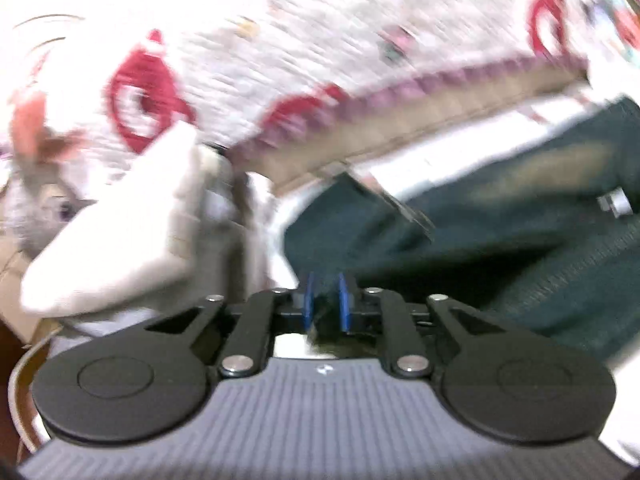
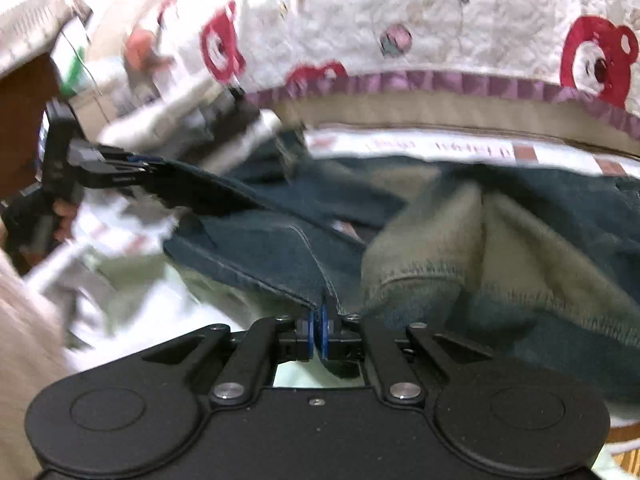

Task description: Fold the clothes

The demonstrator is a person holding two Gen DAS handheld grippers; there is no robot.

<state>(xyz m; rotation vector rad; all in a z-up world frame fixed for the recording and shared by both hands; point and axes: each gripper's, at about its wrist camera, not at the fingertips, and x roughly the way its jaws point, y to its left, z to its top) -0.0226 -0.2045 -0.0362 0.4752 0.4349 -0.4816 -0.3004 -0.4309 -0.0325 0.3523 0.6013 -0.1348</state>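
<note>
Denim, dark blue-green with faded tan patches, fills the near middle of both views: the jeans lie rumpled on a pale sheet printed with small red-brown squares and lines of writing too blurred to read. In the right wrist view the right gripper has its blue pads pressed together on a stitched edge of the jeans, near the bottom centre. At the far left of that view the left gripper, gripped by a hand, pinches another edge of the same cloth and lifts it off the sheet, so the fabric stretches between the two tools. In the left wrist view the left gripper shows its blue pads a little apart with dark denim caught between them; motion blur hides how tightly they bite. Beyond the jeans, on the far side, lies a white quilt with red bear faces and a purple ruffled hem; a few letters sit on it near the top right of the right view, perhaps "Ku", not clearly legible. To the left in the left view a white sleeve reaches in.
</note>
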